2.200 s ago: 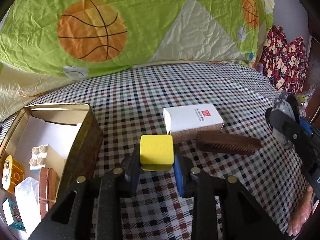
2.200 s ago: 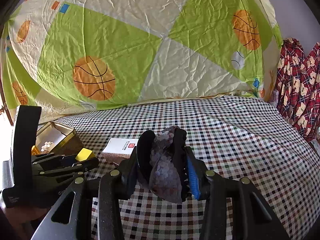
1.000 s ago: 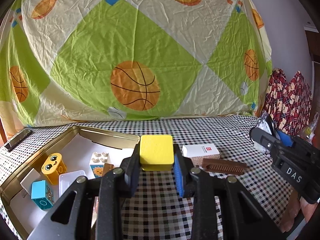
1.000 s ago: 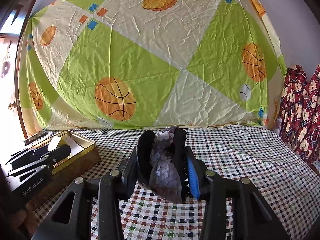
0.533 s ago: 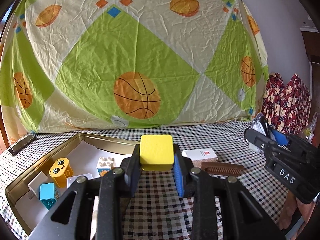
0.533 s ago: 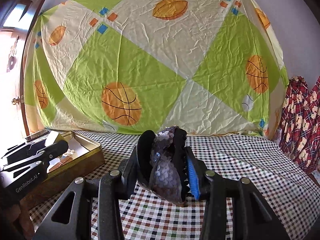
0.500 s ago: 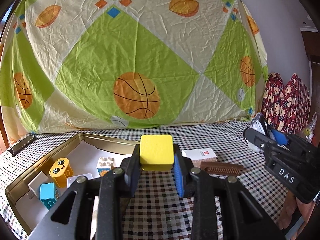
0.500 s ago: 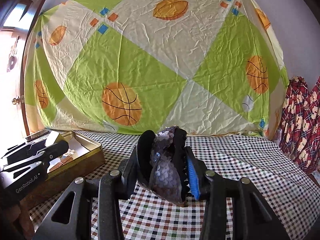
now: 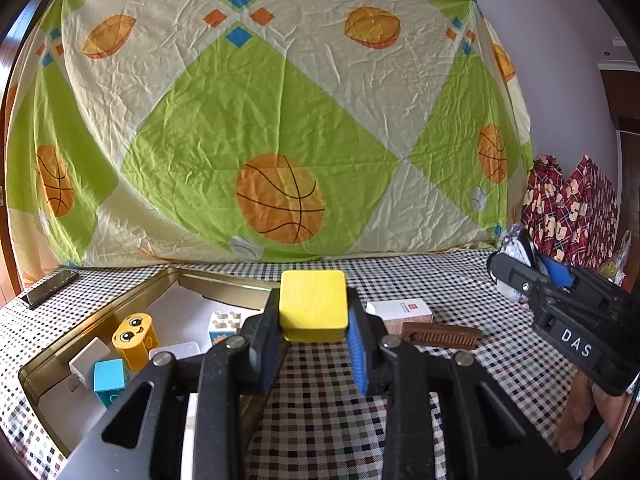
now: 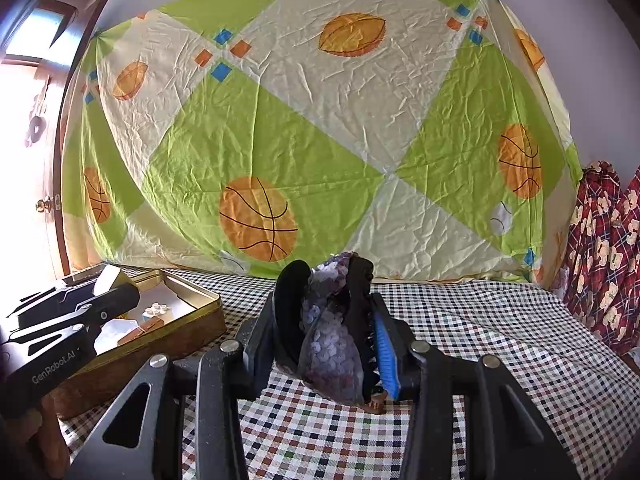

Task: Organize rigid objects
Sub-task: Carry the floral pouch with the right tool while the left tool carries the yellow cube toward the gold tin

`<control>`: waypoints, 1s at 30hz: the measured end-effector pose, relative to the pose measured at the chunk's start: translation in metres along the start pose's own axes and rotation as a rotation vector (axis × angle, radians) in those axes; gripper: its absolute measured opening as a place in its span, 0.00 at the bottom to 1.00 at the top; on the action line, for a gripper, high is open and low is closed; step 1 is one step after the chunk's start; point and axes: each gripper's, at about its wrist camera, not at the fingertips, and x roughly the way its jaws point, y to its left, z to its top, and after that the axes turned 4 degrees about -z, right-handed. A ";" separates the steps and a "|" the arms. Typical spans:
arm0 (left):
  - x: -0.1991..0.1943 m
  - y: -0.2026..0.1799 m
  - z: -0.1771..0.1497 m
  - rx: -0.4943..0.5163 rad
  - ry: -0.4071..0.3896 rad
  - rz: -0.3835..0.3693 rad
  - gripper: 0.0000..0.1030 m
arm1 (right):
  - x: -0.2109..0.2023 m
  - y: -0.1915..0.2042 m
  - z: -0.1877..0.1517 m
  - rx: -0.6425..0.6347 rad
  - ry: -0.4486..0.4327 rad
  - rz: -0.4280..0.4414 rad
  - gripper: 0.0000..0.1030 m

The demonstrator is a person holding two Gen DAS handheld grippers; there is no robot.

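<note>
We hold two items clear of the checked tablecloth [image 9: 460, 292], so the sort is partway through. The left gripper [image 9: 313, 312] is clamped on a yellow block [image 9: 313, 300], carried beside the near right edge of the gold tin [image 9: 52, 354]. The right gripper [image 10: 334, 320] is clamped on a dark hair clip [image 10: 332, 332] with purple sequins, well to the right of the tin.

Already inside the tin: a yellow toy with eyes [image 9: 130, 336], a blue block [image 9: 109, 376], a white studded brick [image 9: 224, 322] and a few pale pieces. We judge these as sorted.

Still lying on the cloth: a white box [image 9: 400, 308] and, touching its front edge, a brown comb [image 9: 442, 336].

Remaining work, as we judge it: release the yellow block and the hair clip into the tin, then collect the box and the comb.
</note>
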 end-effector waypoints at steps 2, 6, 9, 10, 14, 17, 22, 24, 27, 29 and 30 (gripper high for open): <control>-0.006 0.005 0.000 -0.025 -0.027 0.003 0.28 | 0.000 0.000 0.000 0.001 0.006 0.005 0.44; -0.004 0.005 0.000 -0.024 -0.015 0.005 0.28 | -0.001 0.000 0.000 -0.003 0.006 0.014 0.44; -0.005 0.003 -0.001 -0.013 -0.017 0.004 0.28 | -0.006 0.000 0.000 0.003 -0.006 0.022 0.44; -0.005 0.002 -0.001 -0.011 -0.018 0.004 0.28 | -0.008 0.001 -0.001 0.005 -0.012 0.026 0.44; -0.007 0.003 -0.001 -0.010 -0.022 0.009 0.28 | -0.017 0.002 -0.001 0.018 -0.037 0.054 0.44; -0.008 0.003 -0.001 -0.010 -0.028 0.010 0.28 | -0.022 0.003 -0.002 0.048 -0.039 0.088 0.44; -0.013 0.003 -0.001 -0.002 -0.043 0.019 0.28 | -0.026 0.006 -0.002 0.048 -0.050 0.085 0.44; -0.015 0.003 -0.001 0.002 -0.049 0.022 0.28 | -0.025 0.006 -0.002 0.047 -0.042 0.079 0.44; -0.019 0.003 -0.001 0.004 -0.061 0.031 0.28 | -0.024 0.007 -0.002 0.050 -0.040 0.083 0.44; -0.022 0.005 -0.001 -0.004 -0.075 0.040 0.28 | -0.024 0.009 -0.002 0.051 -0.036 0.076 0.44; -0.023 0.006 -0.001 -0.008 -0.076 0.041 0.28 | -0.024 0.010 -0.002 0.052 -0.035 0.076 0.44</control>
